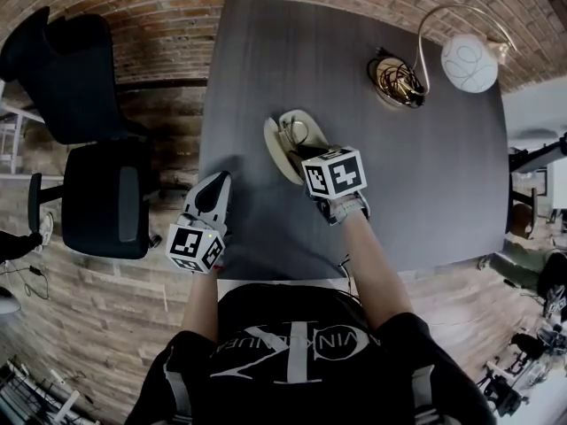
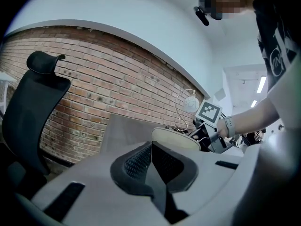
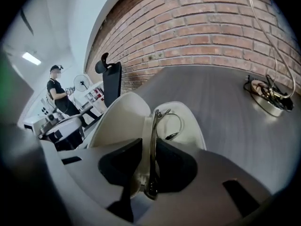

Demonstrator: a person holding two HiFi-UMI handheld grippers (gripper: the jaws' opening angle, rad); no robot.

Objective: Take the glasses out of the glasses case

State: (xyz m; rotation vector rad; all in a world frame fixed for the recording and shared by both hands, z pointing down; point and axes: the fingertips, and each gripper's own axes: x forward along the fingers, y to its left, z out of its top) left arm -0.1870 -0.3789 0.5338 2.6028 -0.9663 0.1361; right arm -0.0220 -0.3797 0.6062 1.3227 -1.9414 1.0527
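An open cream glasses case (image 1: 282, 151) lies on the dark grey table (image 1: 425, 193), with thin metal glasses (image 1: 297, 131) inside it. My right gripper (image 1: 312, 155) tilts down over the case's near end. In the right gripper view the glasses' frame (image 3: 153, 126) stands on edge between the jaws of that gripper (image 3: 149, 144). The right pad lies against the frame and a sliver of cream shows beside the left pad. The case (image 3: 120, 114) spreads beyond. My left gripper (image 1: 215, 186) rests left of the case, apart from it, its jaws (image 2: 151, 146) meeting with nothing between them.
A lamp with a white globe (image 1: 469, 62) and a cable-filled base (image 1: 399, 80) stands at the table's far right. Two black office chairs (image 1: 106, 197) (image 1: 66, 69) stand left of the table by the brick wall. A person (image 3: 59, 91) stands far off.
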